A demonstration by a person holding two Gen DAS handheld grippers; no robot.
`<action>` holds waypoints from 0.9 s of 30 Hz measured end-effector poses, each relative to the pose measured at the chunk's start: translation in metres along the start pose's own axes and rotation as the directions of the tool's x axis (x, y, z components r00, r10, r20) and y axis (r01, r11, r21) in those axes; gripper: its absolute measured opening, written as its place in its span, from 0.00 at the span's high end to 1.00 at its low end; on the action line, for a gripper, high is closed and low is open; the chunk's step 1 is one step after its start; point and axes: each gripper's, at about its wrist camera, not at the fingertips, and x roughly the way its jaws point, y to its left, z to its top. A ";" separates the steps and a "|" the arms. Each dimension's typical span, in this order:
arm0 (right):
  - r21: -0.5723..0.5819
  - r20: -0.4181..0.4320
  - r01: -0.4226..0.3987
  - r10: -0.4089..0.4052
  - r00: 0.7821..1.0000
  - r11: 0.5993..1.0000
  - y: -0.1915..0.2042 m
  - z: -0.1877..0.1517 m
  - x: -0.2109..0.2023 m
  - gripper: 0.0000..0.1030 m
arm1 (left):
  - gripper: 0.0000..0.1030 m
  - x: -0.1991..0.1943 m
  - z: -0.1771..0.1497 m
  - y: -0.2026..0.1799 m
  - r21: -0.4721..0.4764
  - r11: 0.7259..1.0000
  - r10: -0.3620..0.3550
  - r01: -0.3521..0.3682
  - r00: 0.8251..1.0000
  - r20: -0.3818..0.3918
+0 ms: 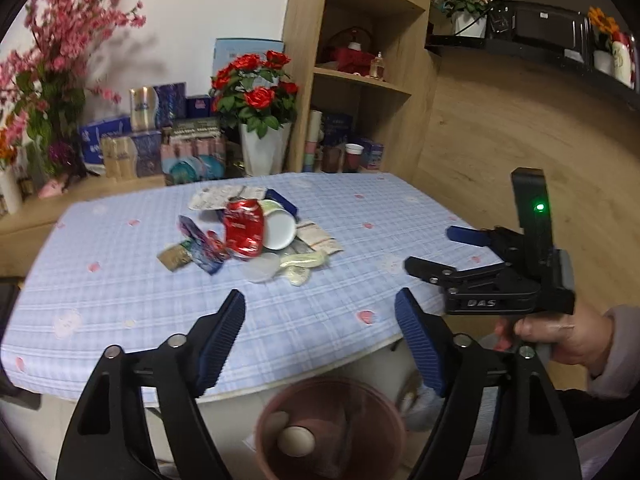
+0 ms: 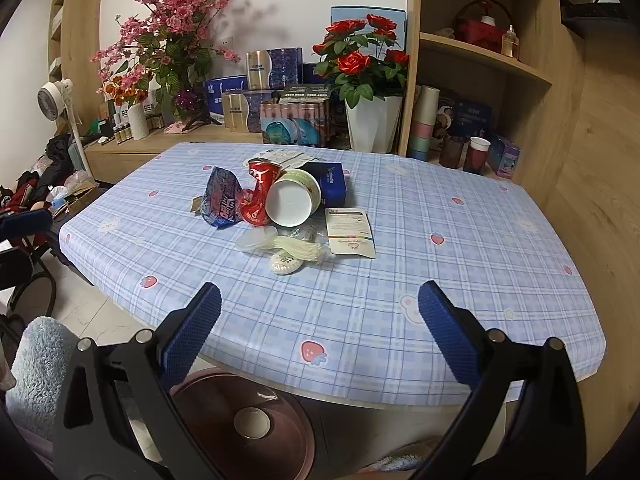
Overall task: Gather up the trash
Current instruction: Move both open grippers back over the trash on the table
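Note:
A heap of trash lies mid-table: a crushed red can (image 1: 244,232) (image 2: 260,192), a tipped white cup (image 1: 280,228) (image 2: 290,202), a blue wrapper (image 1: 200,244) (image 2: 220,200), a clear lid (image 1: 262,268) (image 2: 256,240), a white packet (image 2: 350,232) and a dark blue box (image 2: 330,184). My left gripper (image 1: 320,320) stands open and holds nothing, above a brown-pink bin (image 1: 332,428) (image 2: 240,420) on the floor at the table's near edge. A pale round item (image 1: 296,440) lies in the bin. My right gripper (image 2: 320,312) (image 1: 436,250) is open and bare, short of the heap.
The table (image 1: 120,312) (image 2: 440,240) wears a blue plaid cloth. A red-rose vase (image 2: 374,120), boxes and pink blossoms (image 2: 176,20) line the sideboard behind. Wooden shelves (image 2: 480,52) and a wood wall stand right. A hand (image 1: 560,336) holds the right gripper. A fan (image 2: 54,100) and clutter stand left.

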 end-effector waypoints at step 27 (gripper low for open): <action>0.088 -0.045 -0.030 0.034 0.998 0.996 -0.013 -0.004 0.023 0.05 | 0.07 0.026 -0.002 0.052 -0.087 0.942 0.315 -0.324 0.944 -0.099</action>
